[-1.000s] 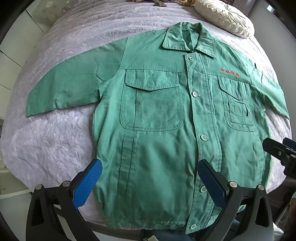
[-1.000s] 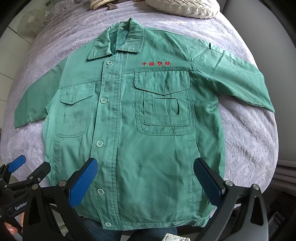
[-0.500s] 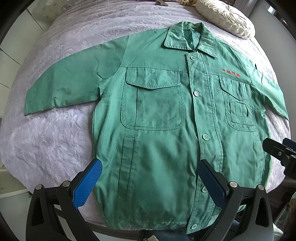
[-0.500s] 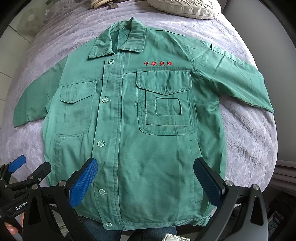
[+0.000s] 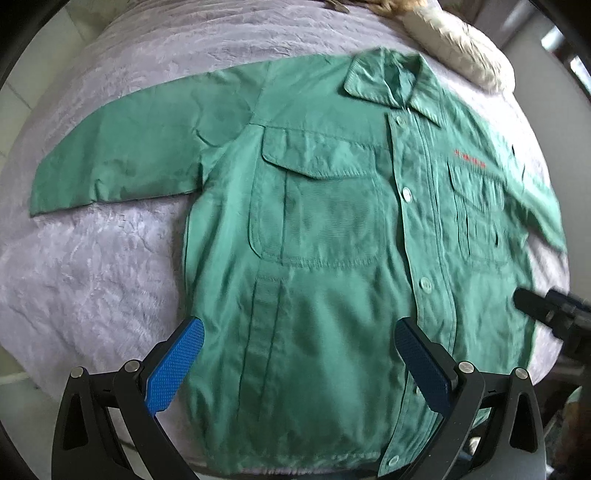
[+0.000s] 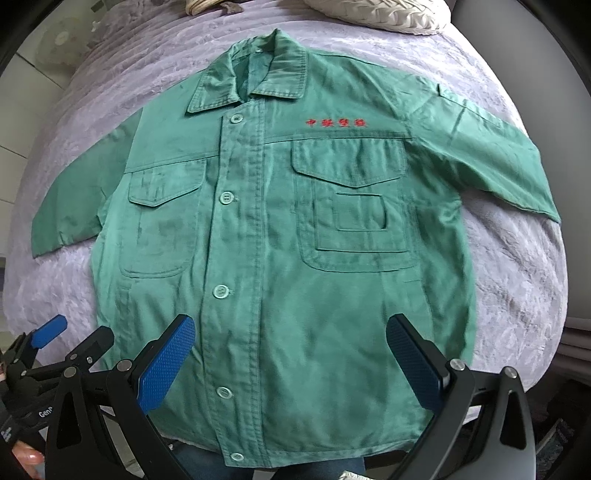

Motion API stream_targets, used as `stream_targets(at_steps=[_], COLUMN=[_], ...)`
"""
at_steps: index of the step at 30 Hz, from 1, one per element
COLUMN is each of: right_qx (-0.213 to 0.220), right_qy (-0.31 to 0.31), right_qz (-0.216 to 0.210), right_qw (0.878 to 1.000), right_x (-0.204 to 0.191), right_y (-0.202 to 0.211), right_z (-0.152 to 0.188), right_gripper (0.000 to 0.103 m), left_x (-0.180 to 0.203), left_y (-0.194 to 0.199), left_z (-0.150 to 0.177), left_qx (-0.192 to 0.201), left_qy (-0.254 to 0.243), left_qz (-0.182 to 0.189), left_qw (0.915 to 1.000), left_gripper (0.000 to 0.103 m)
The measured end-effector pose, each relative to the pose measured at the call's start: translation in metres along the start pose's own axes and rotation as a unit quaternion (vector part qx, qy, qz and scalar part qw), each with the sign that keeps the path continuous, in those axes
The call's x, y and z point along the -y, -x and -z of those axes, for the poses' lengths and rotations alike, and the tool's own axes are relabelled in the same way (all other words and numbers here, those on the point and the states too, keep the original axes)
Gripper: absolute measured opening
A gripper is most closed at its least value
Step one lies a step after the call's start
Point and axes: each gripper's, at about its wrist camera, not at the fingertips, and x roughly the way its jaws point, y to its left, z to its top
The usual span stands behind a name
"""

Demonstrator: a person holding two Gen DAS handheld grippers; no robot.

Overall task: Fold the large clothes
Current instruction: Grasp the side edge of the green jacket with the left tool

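Observation:
A green buttoned work jacket (image 5: 314,258) (image 6: 288,258) lies flat, front up, on a lilac bedspread (image 5: 92,280), collar far, both sleeves spread out to the sides. Red embroidered characters (image 6: 336,122) sit above one chest pocket. My left gripper (image 5: 299,363) hovers open above the hem, over the jacket's left half. Over the hem near the middle, my right gripper (image 6: 291,363) is open too. Neither holds any cloth. The right gripper shows at the edge of the left wrist view (image 5: 554,314), and the left gripper at the lower left of the right wrist view (image 6: 55,350).
A cream ruffled cushion (image 5: 454,40) (image 6: 380,14) rests at the head of the bed, beyond the collar. The bedspread (image 6: 517,266) drops off at the left and right edges. A person's hand (image 6: 26,458) holds the left gripper's handle. Pale floor tiles (image 6: 22,74) lie to the left.
Both grippers have moved forward over the jacket, which now looms larger. The left view has swung so the left sleeve is more central. The jacket itself has not moved.

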Motion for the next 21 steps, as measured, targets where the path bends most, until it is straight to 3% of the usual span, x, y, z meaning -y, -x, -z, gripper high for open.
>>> stream_targets(at_steps=[4,8,16,21], right_qx=[-0.011,-0.014,-0.024,-0.046], right_qy=[0.018,0.043,0.070,0.087], right_qz=[0.000,-0.002,-0.006,-0.001], right_qw=[1.000,0.999,0.997,0.995], right_x=[-0.025,-0.051,-0.092,-0.118], right_y=[-0.011,-0.016,-0.034,-0.053], right_z=[-0.003,-0.004,-0.007,-0.005], right_gripper=[0.103,0.103,0.103,0.103], left_x=[-0.049,-0.124,-0.283,-0.346], left_y=[-0.002,-0.007,-0.043,-0.079], left_z=[-0.017,-0.039,-0.075,-0.089], left_qx=[0.030,0.074,0.123,0.112], left_qy=[0.054,0.120,0.263,0.328], left_qz=[0.024,0.006,-0.035,-0.015], left_qw=[0.9978,0.9900,0.9563,0.9380], left_gripper=[0.103,0.103,0.103,0.103])
